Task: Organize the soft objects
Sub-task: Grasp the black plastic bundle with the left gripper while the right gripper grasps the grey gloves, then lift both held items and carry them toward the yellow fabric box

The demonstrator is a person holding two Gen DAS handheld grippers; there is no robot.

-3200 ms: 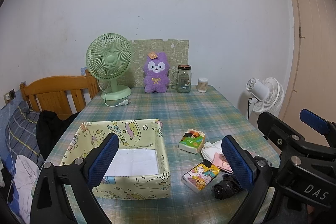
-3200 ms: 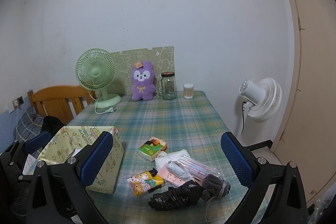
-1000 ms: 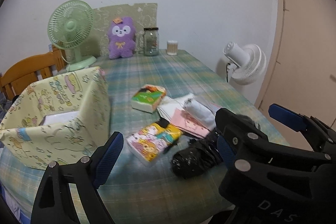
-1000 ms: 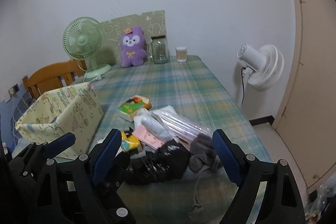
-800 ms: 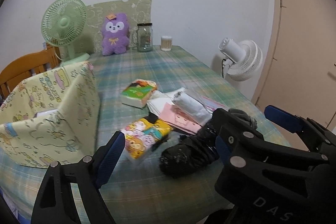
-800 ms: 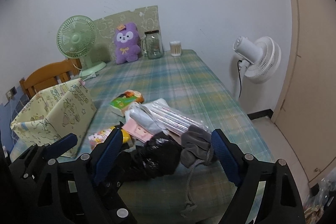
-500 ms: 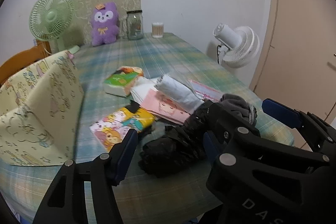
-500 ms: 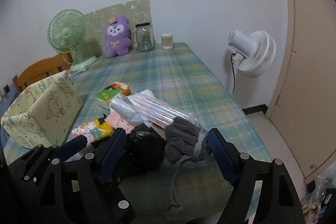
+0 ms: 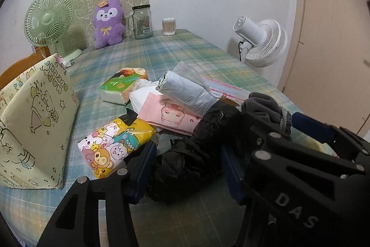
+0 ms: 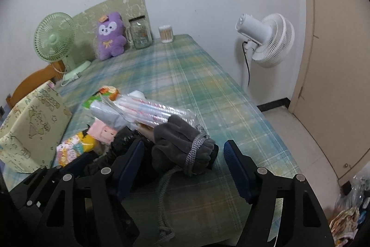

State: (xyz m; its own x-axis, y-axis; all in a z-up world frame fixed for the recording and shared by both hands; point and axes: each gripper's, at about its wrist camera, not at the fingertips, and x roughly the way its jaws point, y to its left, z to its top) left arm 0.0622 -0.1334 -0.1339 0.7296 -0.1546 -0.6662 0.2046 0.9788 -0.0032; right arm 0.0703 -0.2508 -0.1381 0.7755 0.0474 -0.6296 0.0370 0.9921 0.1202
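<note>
- Our left hand-held gripper (image 9: pixel 187 168) has just been narrowing its jaws around the crumpled black plastic bag (image 9: pixel 192 161); the bag sits between them, the left pad at its edge, but we cannot confirm that both pads press on it
- Our right hand-held gripper (image 10: pixel 182 159) has just been closing too, though its jaws stand fairly wide on either side of the grey drawstring pouch (image 10: pixel 182 147), with a clear gap on the right side, so nothing is gripped there
- Both soft things lie at the near edge of the bench (image 10: pixel 185 75), touching each other, with the patterned fabric box (image 9: pixel 34 122) off to the left, presumably where they belong
- We judge it best to close each pair of jaws on the bulk of its item, not on a loose fold, and to lift the two apart so the bag does not drag the pouch
- The pouch cord (image 10: pixel 166 196) trails toward us and may snag
- The box's inside is hidden from both views, the far side of the bag is covered by the right gripper's body, and the packets under the grey roll (image 9: pixel 185 92) overlap too much to count
</note>
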